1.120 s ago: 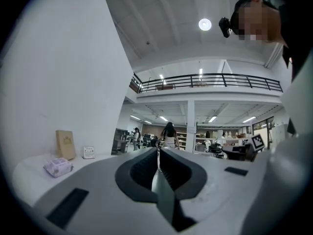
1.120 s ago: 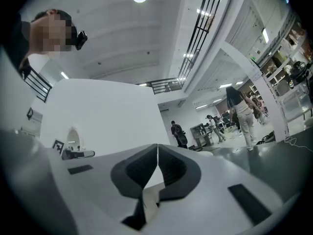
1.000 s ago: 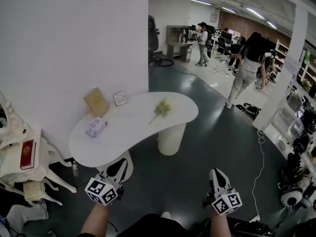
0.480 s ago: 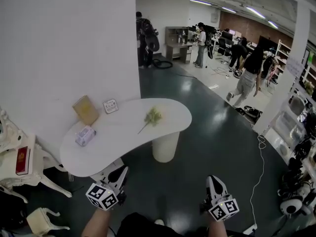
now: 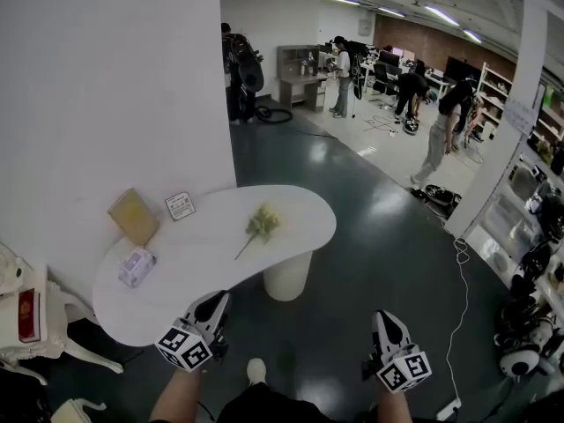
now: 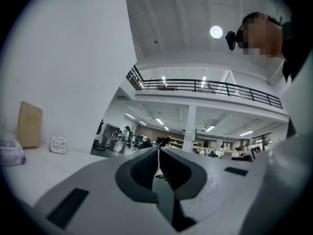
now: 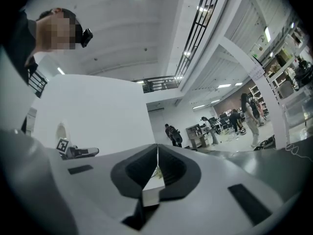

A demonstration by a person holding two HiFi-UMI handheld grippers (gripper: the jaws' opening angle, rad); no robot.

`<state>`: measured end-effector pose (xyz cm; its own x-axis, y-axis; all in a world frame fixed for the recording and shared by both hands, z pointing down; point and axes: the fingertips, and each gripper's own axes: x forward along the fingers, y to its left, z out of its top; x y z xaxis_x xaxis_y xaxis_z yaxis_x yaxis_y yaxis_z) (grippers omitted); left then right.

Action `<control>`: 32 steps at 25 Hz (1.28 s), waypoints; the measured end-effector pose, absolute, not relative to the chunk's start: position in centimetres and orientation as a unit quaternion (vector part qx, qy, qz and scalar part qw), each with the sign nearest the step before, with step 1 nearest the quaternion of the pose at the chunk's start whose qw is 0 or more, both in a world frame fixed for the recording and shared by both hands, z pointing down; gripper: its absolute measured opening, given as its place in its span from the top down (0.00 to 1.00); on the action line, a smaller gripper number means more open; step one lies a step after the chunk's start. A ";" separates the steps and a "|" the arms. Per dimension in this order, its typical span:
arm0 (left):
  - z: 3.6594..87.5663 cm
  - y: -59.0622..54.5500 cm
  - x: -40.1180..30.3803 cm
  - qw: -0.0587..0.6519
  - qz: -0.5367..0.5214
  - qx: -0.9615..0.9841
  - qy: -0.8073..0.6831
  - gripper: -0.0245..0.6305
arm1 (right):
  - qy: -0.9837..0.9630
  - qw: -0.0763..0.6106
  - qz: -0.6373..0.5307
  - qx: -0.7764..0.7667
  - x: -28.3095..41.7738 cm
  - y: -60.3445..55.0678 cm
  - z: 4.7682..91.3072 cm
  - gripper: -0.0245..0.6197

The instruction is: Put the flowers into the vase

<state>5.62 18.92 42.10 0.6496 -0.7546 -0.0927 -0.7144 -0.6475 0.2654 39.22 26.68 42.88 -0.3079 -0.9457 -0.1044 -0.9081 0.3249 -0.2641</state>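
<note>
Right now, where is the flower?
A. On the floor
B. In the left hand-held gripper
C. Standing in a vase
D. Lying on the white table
D: the flower lies flat on the table, while the left hand-held gripper and the right hand-held gripper are shut on nothing, apart from it.

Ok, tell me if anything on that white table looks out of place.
The flower lies flat and loose near the middle of the table, and no vase shows in any view. The box, card and packet by the wall look ordinary.
</note>
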 end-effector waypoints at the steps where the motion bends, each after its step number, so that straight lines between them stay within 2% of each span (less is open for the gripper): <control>1: 41.9 17.5 5.6 0.103 -0.100 0.904 -0.402 0.93 | 0.803 0.119 -0.074 -0.580 39.0 25.6 42.7 0.92; 10: 42.4 7.1 2.1 0.089 -0.105 0.913 -0.384 0.93 | 0.805 0.107 -0.070 -0.579 34.5 15.3 42.3 0.92; 17: 44.3 0.7 -0.6 0.086 -0.052 0.907 -0.410 0.93 | 0.807 0.110 -0.081 -0.575 31.2 8.9 43.1 0.92; 32: 47.8 -7.5 0.4 0.108 -0.024 0.902 -0.416 0.93 | 0.805 0.100 -0.088 -0.579 29.7 2.3 44.5 0.92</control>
<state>0.35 -7.53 47.76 0.6520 -0.7568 0.0466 -0.7466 -0.6300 0.2140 29.73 2.34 44.51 -0.3103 -0.9488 -0.0596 -0.9137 0.3150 -0.2566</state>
